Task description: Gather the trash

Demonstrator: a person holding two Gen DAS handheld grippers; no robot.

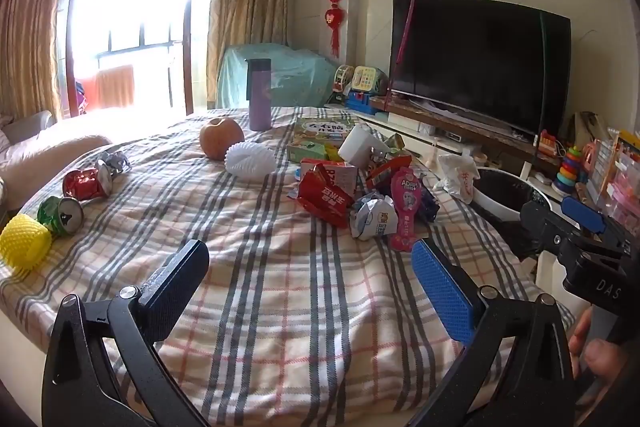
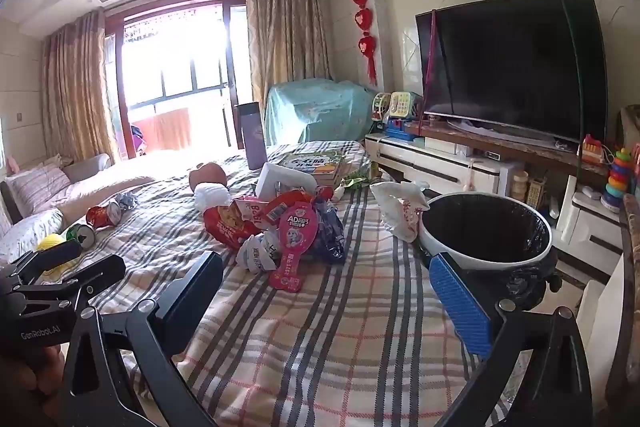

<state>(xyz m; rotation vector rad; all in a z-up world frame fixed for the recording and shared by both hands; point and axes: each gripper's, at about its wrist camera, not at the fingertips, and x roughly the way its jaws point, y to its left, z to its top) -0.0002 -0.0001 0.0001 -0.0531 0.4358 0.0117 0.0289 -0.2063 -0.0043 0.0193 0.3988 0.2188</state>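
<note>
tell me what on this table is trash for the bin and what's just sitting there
For the job: pink pouch, red wrapper, crumpled white wrapper, crushed red can, crushed green can, bin.

Lying about: apple, purple flask, book, yellow foam net.

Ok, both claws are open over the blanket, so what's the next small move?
Probably ease the right claw forward to the pink pouch, the nearest piece of the wrapper pile. Both claws are empty, and the lined bin stands just right of it, so the drop should be short.
</note>
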